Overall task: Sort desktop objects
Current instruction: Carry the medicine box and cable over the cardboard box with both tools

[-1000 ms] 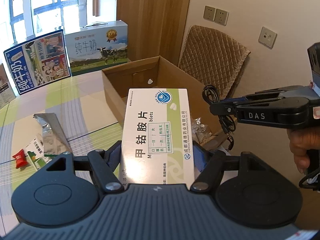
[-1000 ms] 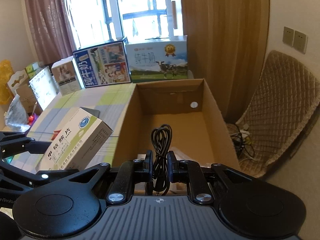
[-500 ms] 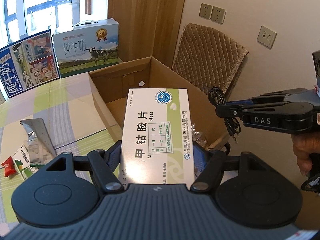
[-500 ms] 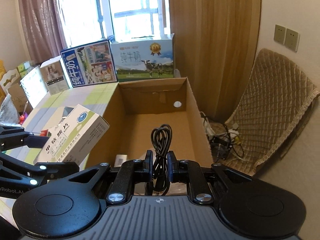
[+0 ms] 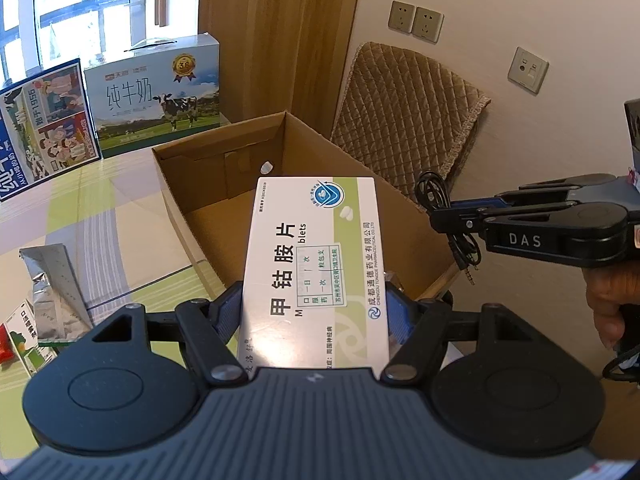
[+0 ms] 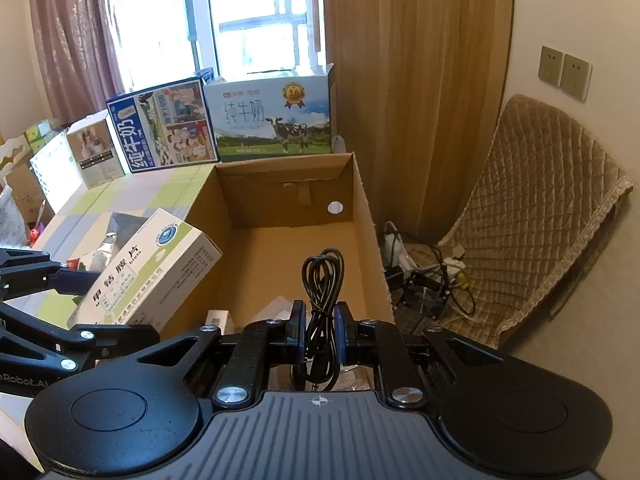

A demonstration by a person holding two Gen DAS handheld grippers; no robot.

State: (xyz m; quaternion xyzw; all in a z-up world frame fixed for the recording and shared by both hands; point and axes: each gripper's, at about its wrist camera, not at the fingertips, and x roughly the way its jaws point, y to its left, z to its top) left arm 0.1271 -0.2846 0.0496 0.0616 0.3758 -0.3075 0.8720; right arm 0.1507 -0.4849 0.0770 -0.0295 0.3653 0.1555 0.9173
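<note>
**Two grippers holding items over a cardboard box**

A table (image 5: 100, 208) with a green, grey and cream checked cloth is standing by a window, with wooden panelling and a quilted brown chair (image 5: 404, 120) behind it. An open cardboard box (image 6: 360, 216) is sitting at the table's edge. Behind it, a milk carton case (image 6: 272, 120) showing a cow and "纯牛奶" is standing beside a blue case (image 6: 164, 128) reading "1956".

The left gripper (image 5: 316, 308) is clamping a white and green medicine box (image 5: 316, 268) by its long sides, holding it above the box's near left wall. Its label is reading "甲钴胺片", with "CHENGDU TONGDE PHARMACEUTICAL CO.,LTD" along one edge.

The right gripper (image 6: 322, 332) is pinching a coiled black cable (image 6: 322, 276) upright over the box's near end, by its right wall. "DAS" is showing on its side in the left view.
</note>
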